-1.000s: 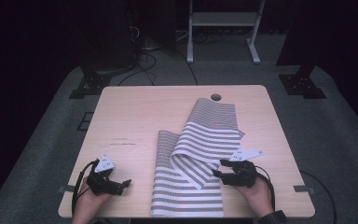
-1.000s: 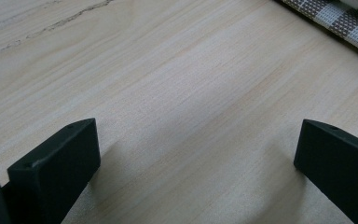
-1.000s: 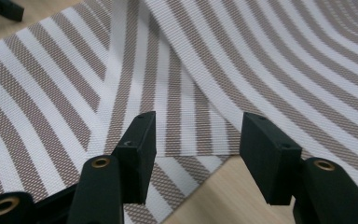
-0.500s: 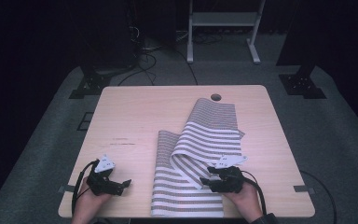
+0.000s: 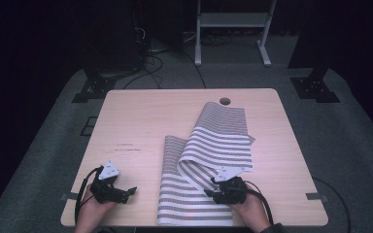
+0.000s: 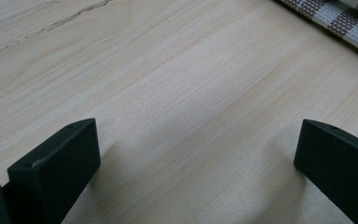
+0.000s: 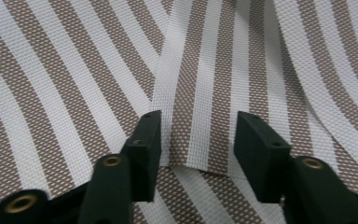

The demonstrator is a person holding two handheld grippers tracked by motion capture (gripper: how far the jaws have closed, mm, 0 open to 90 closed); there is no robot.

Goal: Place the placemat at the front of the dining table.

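Where folds overlap, striped cloth (image 5: 209, 160) (underside hidden) blocks table (image 5: 145, 121).

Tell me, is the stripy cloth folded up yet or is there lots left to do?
Not yet. The stripy cloth lies loosely doubled over itself on the table, so one rough fold looks started. The right gripper is open, its jaws either side of a cloth edge, not pinching it. The left gripper is open over bare wood beside the cloth. Any gripping, straightening and neat folding looks undone.

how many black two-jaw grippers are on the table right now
2. The left black two-jaw gripper sits open on bare light wooden table at the near left; the right black two-jaw gripper is over the brown-and-white striped woven cloth, near right.
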